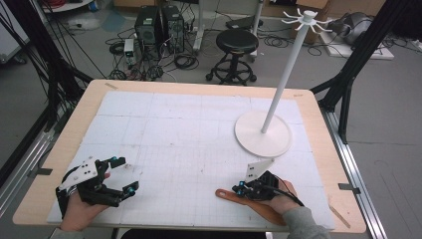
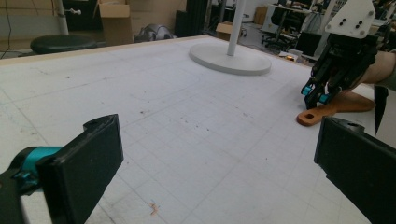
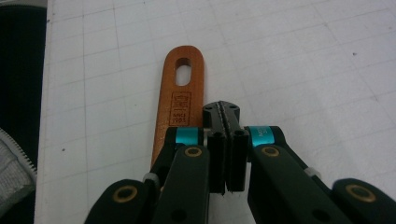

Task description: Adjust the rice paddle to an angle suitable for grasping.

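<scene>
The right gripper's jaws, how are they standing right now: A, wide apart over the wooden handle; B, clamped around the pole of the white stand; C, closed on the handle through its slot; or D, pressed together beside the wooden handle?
D: the right gripper has its jaws pressed together with nothing between them, and the wooden handle lies flat on the table just beside them.

On the tabletop (image 1: 199, 89) lies a gridded mat (image 1: 189, 134) that covers most of it. The stand (image 1: 263, 132) sits on the mat toward the far right corner, its pole rising from the round base. The wooden utensil (image 1: 249, 201) lies flat near the near edge, right of centre, its slotted handle end pointing left. The right gripper (image 1: 238, 188) rests just over that handle, beside its far side. The left gripper (image 1: 125, 175) sits near the near left corner, well apart from the utensil. Beyond the far edge, on the floor, stands a stool (image 1: 234, 55).
</scene>
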A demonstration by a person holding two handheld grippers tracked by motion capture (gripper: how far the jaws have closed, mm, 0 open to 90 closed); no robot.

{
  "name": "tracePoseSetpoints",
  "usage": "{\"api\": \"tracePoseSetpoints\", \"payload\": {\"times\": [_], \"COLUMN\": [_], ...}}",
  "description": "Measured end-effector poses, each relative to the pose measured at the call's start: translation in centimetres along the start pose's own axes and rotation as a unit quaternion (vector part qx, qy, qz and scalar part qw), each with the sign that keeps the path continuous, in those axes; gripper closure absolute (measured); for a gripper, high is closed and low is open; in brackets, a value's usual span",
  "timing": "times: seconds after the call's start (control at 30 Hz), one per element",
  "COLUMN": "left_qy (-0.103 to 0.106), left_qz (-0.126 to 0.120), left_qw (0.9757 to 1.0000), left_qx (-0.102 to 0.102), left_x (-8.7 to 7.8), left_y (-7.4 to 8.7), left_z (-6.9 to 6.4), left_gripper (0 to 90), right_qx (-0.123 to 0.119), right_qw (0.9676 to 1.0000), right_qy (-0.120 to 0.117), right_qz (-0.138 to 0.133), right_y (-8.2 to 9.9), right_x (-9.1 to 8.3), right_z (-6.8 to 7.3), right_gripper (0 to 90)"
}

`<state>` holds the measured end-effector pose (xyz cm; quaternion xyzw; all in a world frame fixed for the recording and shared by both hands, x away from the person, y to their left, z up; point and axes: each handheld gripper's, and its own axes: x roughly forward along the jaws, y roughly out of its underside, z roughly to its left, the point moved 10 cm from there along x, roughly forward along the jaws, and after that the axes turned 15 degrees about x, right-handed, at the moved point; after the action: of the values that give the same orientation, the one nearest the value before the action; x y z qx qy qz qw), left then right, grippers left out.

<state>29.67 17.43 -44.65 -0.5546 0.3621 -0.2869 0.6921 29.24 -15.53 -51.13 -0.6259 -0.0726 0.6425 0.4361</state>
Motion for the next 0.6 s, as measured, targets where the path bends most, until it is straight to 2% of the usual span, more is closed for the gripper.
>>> {"api": "tracePoseSetpoints", "payload": {"times": [0.1, 0.13, 0.2, 0.37, 0.4, 0.43, 0.5, 0.53, 0.6], "left_qy": [0.0, -0.001, -0.001, -0.004, -0.004, -0.003, -0.003, -0.003, -0.003], "left_qz": [0.001, 0.0, 0.002, 0.001, 0.0, 0.001, 0.001, 0.002, 0.001], "left_qw": [1.0, 1.0, 1.0, 1.0, 1.0, 1.0, 1.0, 1.0, 1.0], "left_qx": [0.002, 0.0, 0.0, 0.001, 0.0, 0.0, 0.0, 0.0, 0.001], "left_x": [0.0, 0.0, -0.2, -0.4, -0.4, -0.4, -0.3, -0.3, -0.3], "left_y": [0.0, 0.0, 0.1, 0.0, 0.0, 0.0, 0.1, 0.1, 0.0], "left_z": [0.0, 0.0, 0.0, 0.1, 0.1, 0.1, 0.1, 0.1, 0.1], "left_gripper": [1.8, 1.8, 1.8, 1.8, 1.8, 1.8, 1.8, 1.8, 1.8], "right_qx": [0.001, 0.006, 0.007, 0.016, 0.026, 0.026, 0.045, 0.058, 0.067], "right_qw": [1.0, 0.9998, 0.9996, 0.9982, 0.9975, 0.9975, 0.9967, 0.9961, 0.9953], "right_qy": [0.003, -0.001, 0.0, 0.007, 0.004, 0.004, 0.001, 0.002, -0.001], "right_qz": [-0.004, -0.019, -0.026, -0.057, -0.065, -0.065, -0.067, -0.067, -0.069], "right_y": [-0.1, -0.5, -0.6, -1.4, -1.6, -1.6, -1.6, -1.6, -1.6], "right_x": [-0.2, -0.6, -0.8, -1.6, -1.8, -1.8, -2.0, -2.0, -2.2], "right_z": [0.0, 0.2, 0.3, 0.7, 0.9, 0.9, 1.0, 1.0, 1.1], "right_gripper": [83.5, 79.2, 76.4, 55.2, 44.9, 44.9, 30.4, 26.3, 24.3]}}
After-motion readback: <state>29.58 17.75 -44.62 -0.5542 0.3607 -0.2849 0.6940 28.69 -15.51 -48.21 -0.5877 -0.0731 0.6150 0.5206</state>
